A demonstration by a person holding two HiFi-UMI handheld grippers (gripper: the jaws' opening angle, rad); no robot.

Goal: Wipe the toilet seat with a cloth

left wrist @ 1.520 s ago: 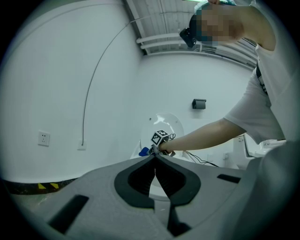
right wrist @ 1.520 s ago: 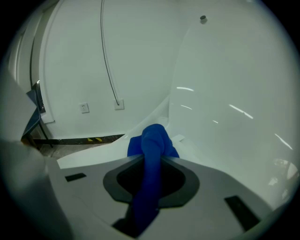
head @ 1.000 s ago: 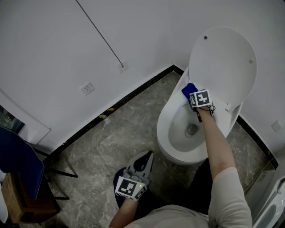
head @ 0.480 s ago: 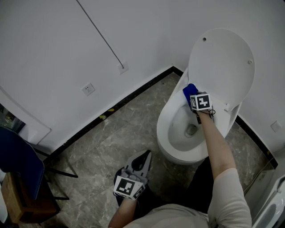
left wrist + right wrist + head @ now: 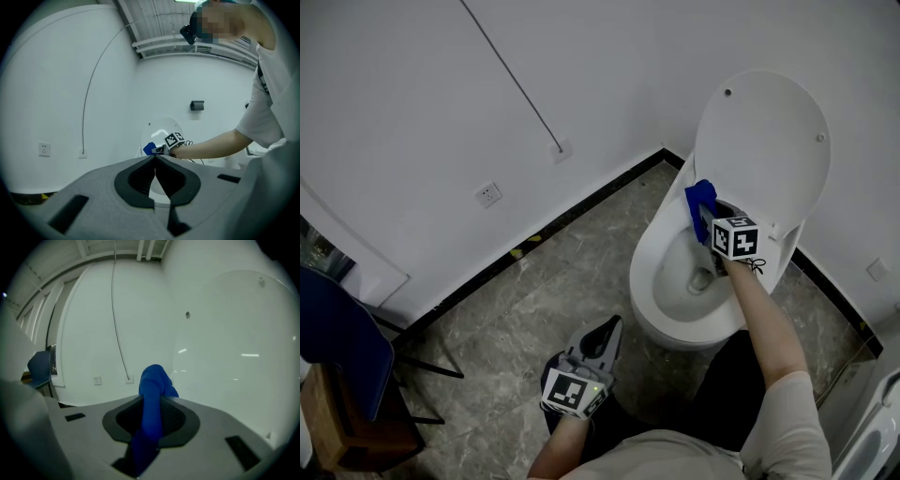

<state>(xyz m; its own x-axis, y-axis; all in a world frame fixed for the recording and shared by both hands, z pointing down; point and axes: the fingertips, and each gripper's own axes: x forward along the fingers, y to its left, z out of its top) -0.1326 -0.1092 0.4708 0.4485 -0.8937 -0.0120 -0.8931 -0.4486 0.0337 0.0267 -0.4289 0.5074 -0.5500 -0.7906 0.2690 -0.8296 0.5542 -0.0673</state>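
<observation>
Gripping a cloth (image 5: 701,198), the right tool (image 5: 707,221) sits over the toilet (image 5: 648,264) rim. Left tool (image 5: 608,330) closed, empty.

The toilet (image 5: 661,272) is standing on the floor (image 5: 553,281) at the right, in the corner where two walls are meeting, with its lid (image 5: 764,141) standing raised behind the bowl. The right gripper (image 5: 710,223) is reaching over the back of the bowl, just in front of the lid, with the cloth (image 5: 700,199) sitting between its jaws and sticking out beyond them. The left gripper (image 5: 612,328) is hanging over the floor, well apart from the bowl, to its near left. A wall socket (image 5: 489,195) is sitting low on the left wall, and a chair (image 5: 342,347) is standing at the far left.
</observation>
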